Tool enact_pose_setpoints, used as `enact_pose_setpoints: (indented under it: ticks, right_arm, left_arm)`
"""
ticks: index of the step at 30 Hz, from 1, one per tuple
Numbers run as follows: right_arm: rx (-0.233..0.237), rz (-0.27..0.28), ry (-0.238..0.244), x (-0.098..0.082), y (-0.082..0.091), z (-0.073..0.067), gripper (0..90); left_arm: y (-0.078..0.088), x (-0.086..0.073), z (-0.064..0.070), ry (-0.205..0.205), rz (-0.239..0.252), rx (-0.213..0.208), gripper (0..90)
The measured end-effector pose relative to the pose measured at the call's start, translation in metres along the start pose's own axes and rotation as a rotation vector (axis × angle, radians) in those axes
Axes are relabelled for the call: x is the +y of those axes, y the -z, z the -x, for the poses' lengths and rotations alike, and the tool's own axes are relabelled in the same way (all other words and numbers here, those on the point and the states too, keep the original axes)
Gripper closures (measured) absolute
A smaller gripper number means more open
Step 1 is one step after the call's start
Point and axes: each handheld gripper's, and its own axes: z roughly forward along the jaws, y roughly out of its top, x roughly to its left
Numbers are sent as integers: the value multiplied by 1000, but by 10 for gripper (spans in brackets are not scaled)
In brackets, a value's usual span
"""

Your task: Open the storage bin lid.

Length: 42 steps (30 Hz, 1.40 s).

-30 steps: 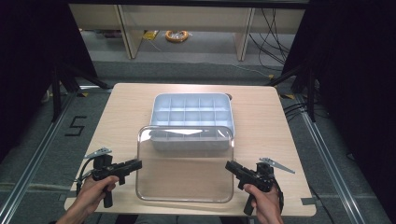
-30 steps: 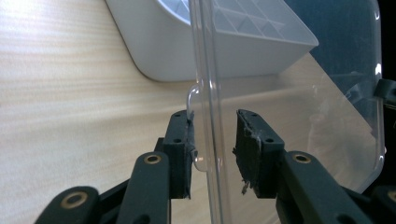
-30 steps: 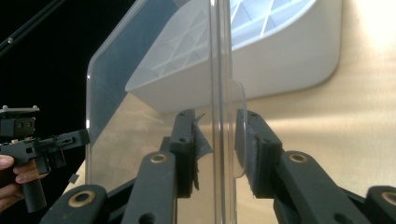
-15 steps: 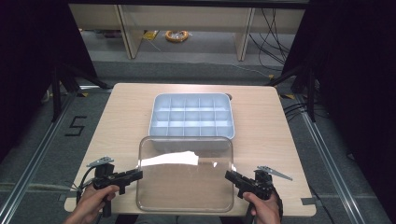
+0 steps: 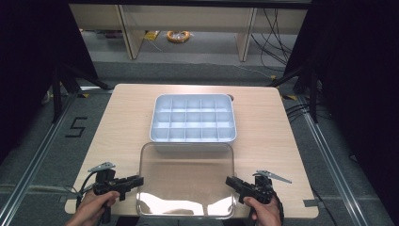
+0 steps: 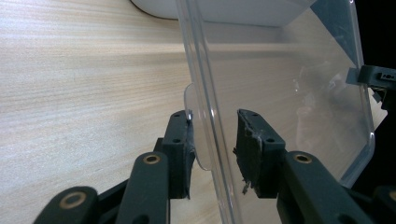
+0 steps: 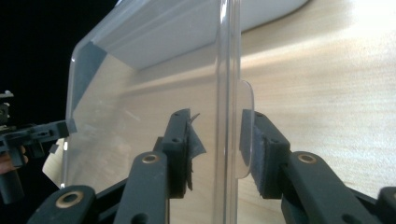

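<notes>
A clear plastic lid (image 5: 186, 176) lies flat on the table just in front of a white compartment tray (image 5: 193, 120) and overhangs the near edge. My left gripper (image 5: 140, 180) is at the lid's left rim. In the left gripper view (image 6: 212, 116) its jaws close on that rim and its small tab. My right gripper (image 5: 229, 181) is at the right rim. In the right gripper view (image 7: 217, 116) the jaws have just been opening: the rim (image 7: 229, 93) stands between them, and a gap shows beside the left pad (image 7: 187, 140).
The wooden table (image 5: 127, 117) has bare surface left and right of the tray. Its front edge runs under the lid and both hands. Black curtains and metal stands flank the table, and cables lie on the floor behind it.
The lid, held tilted up over the tray's front a second ago, has come toward me and down flat onto the table. Both hands drew back with it.
</notes>
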Motion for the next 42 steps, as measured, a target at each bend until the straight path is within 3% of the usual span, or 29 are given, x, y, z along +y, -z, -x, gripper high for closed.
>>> enact_pose_setpoints:
  ticks: [18, 20, 21, 22, 23, 27, 33, 36, 37, 42]
  right_arm:
    - [-53, -30, 24, -3, -10, 2, 588]
    - [-63, -41, 20, -2, -11, 2, 585]
    - [-72, -52, -25, -2, -11, -2, 580]
    - [-72, -52, -25, -2, -11, -2, 580]
    - [-72, -46, 20, -1, -12, 1, 577]
    - [-83, -46, 21, 0, -14, 2, 573]
    - [-78, -50, 18, 0, -15, 3, 570]
    - [-82, -46, 20, 0, -16, 2, 566]
    - [-85, -48, 22, 0, -16, 2, 564]
    - [-93, -53, 23, 0, -16, 2, 559]
  left_arm:
    - [-5, -4, -3, 11, -43, 13, 621]
    - [-5, -4, -3, 8, -47, 16, 619]
    - [-6, -4, -3, 12, -49, 15, 618]
    - [-6, -4, -3, 12, -49, 15, 619]
    - [-7, -4, -4, 14, -51, 15, 619]
    - [-9, -3, -5, 18, -44, 32, 613]
    - [-9, -2, -6, 25, -59, 23, 615]
    - [-11, -2, -5, 34, -43, 31, 613]
    - [-11, -2, -6, 30, -67, 20, 611]
    - [-11, -2, -5, 24, -77, 22, 605]
